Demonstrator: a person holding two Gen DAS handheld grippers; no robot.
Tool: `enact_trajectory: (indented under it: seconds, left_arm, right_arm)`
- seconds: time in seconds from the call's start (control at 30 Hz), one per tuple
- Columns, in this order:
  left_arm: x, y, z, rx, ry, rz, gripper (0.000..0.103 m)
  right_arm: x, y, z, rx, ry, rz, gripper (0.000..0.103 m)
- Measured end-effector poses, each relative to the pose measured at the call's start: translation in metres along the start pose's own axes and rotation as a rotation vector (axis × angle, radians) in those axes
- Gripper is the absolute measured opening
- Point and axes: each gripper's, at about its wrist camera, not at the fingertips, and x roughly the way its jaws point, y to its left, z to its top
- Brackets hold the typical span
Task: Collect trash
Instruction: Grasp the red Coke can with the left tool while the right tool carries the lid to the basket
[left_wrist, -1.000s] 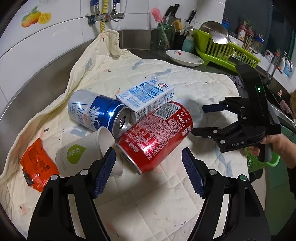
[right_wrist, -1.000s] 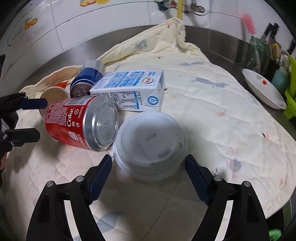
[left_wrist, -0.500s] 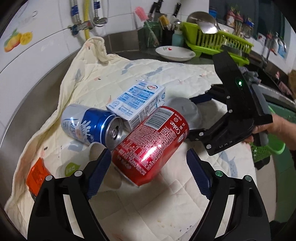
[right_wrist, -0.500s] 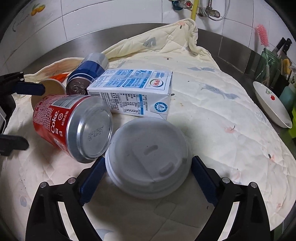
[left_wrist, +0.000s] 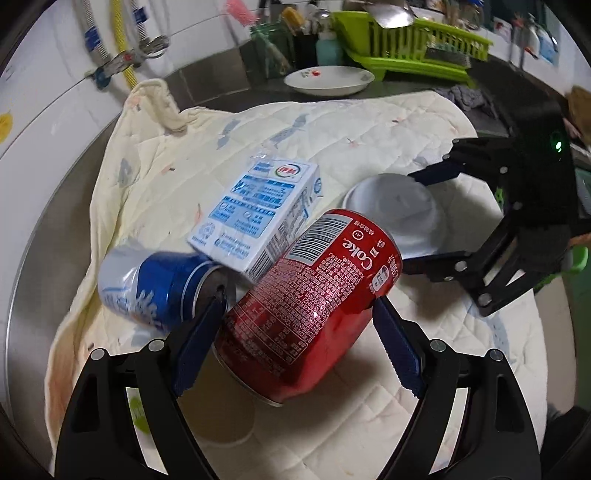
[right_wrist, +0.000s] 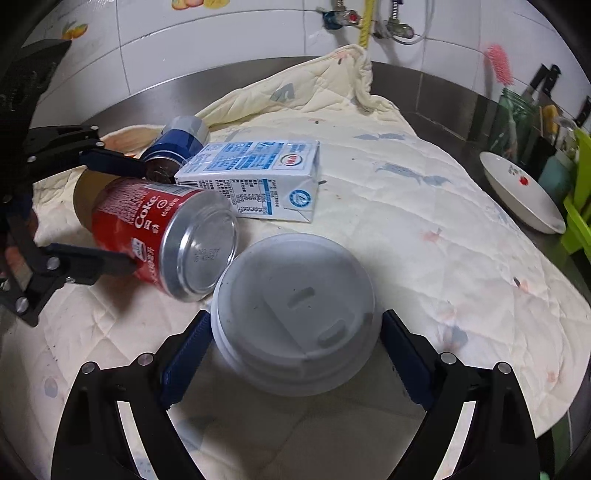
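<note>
A red Coke can (left_wrist: 314, 295) lies on its side on the cream quilt (left_wrist: 369, 140). My left gripper (left_wrist: 295, 332) is open and straddles the can near its top end, with the blue pads close to its sides. A white plastic cup lid (right_wrist: 295, 314) lies flat beside the can's base. My right gripper (right_wrist: 295, 332) is open around the lid, its pads right at the rim. A blue-and-white milk carton (left_wrist: 258, 214) and a blue can (left_wrist: 147, 284) lie just behind. A paper cup (left_wrist: 221, 424) lies mostly hidden under the red can.
The quilt covers a steel counter below a tiled wall with taps (right_wrist: 347, 16). A white plate (left_wrist: 328, 79) and a green dish rack (left_wrist: 417, 44) stand at the back. A hand holds the right gripper's handle (left_wrist: 535, 184).
My left gripper closed in on the red can and rolled, with its jaws spread wider. My right gripper's jaws widened and now sit around the lid.
</note>
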Motion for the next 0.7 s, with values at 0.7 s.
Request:
enact_trajectory:
  seconds: [0.7]
  left_arm:
    - [0.033, -0.023, 0.012, 0.09, 0.068, -0.041, 0.082]
  right_arm:
    - [-0.076, -0.013, -0.055, 0.143, -0.038, -0.011, 0.088]
